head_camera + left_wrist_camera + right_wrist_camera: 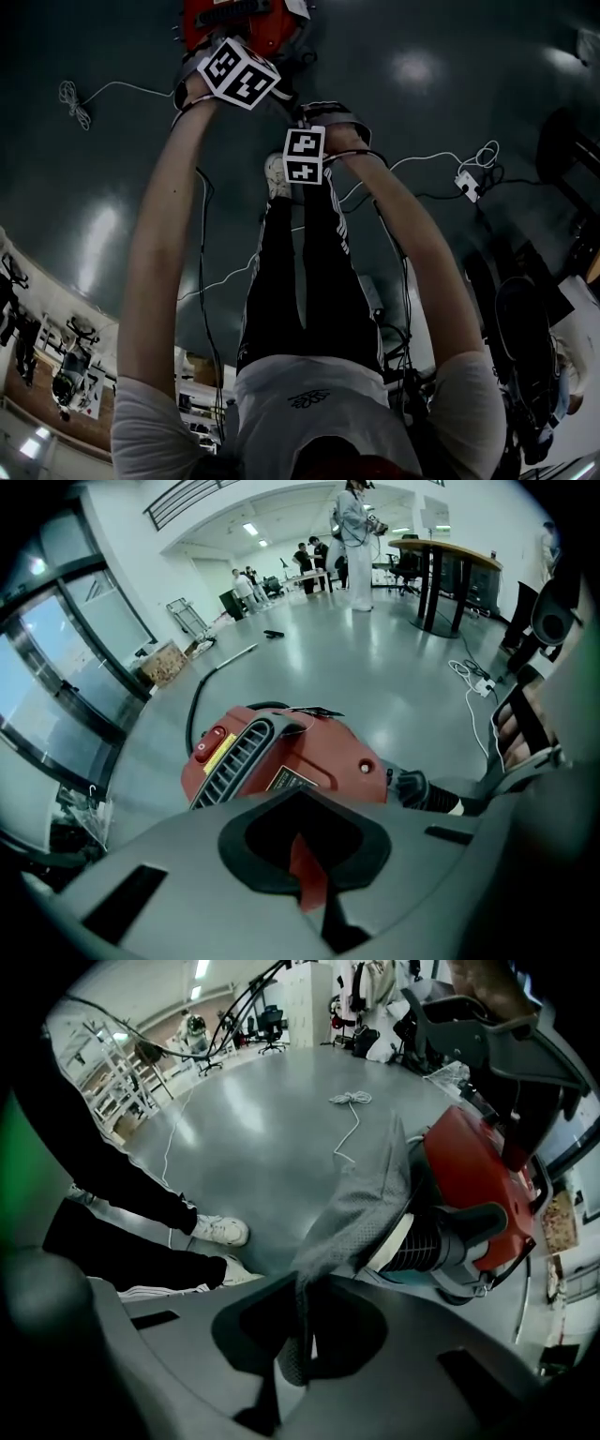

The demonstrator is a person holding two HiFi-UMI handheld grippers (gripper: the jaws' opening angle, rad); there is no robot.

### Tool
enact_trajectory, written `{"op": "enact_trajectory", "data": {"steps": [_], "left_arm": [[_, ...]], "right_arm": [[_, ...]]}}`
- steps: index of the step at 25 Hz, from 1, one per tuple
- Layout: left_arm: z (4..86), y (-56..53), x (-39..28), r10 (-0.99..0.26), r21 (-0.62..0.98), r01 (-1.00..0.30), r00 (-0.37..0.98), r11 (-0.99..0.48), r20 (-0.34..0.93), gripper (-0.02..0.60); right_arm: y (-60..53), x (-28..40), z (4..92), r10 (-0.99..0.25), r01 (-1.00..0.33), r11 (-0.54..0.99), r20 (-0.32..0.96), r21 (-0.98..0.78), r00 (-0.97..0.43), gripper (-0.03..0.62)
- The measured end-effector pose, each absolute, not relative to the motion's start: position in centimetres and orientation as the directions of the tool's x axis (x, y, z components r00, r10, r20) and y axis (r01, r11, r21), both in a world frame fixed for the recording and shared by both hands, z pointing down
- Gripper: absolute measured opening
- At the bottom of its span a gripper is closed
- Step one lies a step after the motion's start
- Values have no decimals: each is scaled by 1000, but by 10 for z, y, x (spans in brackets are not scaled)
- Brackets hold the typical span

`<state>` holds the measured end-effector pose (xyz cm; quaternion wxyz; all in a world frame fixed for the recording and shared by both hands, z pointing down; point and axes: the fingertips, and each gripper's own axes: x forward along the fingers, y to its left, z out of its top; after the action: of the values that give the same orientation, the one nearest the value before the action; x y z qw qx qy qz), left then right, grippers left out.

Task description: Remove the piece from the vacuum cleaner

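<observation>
Checker: Location of the vacuum cleaner (pixel 314 761) is requested.

Observer: It is seen on the grey floor (pixel 253 1129), just ahead of the person's white shoes (pixel 217 1230). On its red body a vent grille (pixel 239 761) and a red switch (pixel 214 743) are shown in the left gripper view.

Checker: How is the left tool (pixel 302 864) set?

Observer: Its jaws are drawn almost together, and a thin red part of the vacuum cleaner is caught between them. In the right gripper view this tool is seen reaching down onto the top of the red body.

Checker: Where is the piece to be found?

Observer: A grey mesh fabric piece (pixel 366 1194) is seen at the end of the machine, beside the black ribbed hose (pixel 436 1246). It is stretched from there down to the right tool (pixel 298 1335), whose jaws are pressed tight on its lower edge. Whether its far end is fastened to the machine cannot be made out.

Checker: What else is noted?

Observer: In the head view both arms are held out forwards. The left marker cube (pixel 239 70) is seen over the red body, and the right marker cube (pixel 305 155) is seen nearer the person. A white cord (pixel 349 1101) is seen bunched on the floor, well apart from the machine.
</observation>
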<state>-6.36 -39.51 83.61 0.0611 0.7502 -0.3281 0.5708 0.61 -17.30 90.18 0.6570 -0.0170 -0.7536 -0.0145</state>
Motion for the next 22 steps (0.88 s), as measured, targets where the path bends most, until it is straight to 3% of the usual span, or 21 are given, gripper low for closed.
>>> {"op": "enact_trajectory", "data": {"steps": [2, 6, 7, 11, 15, 17, 22], "left_arm": [[836, -395, -64, -429, -272, -587, 144, -762, 892, 2], [837, -396, -64, -429, -259, -608, 152, -751, 890, 2], [838, -395, -64, -427, -253, -611, 156, -750, 891, 2], [838, -399, -63, -441, -248, -625, 173, -740, 881, 2], [827, -383, -70, -404, -148, -722, 194, -676, 894, 2], [815, -360, -76, -392, -53, -800, 234, -598, 890, 2], [726, -289, -109, -550, 129, -949, 274, -288, 789, 2]], "right_arm": [[-166, 2, 902, 21, 71, 997, 990, -11, -142, 25], [-80, 3, 917, 218, 289, 939, 972, -185, -86, 25], [-59, 6, 923, 223, 273, 943, 971, -192, -86, 25], [-46, 15, 926, 229, -31, 971, 963, -235, -139, 25], [-61, 15, 899, 165, -47, 983, 972, -175, -168, 25], [-73, 15, 879, 126, -77, 987, 976, -142, -179, 25], [-94, 14, 793, 28, -241, 967, 976, -80, -215, 25]]}}
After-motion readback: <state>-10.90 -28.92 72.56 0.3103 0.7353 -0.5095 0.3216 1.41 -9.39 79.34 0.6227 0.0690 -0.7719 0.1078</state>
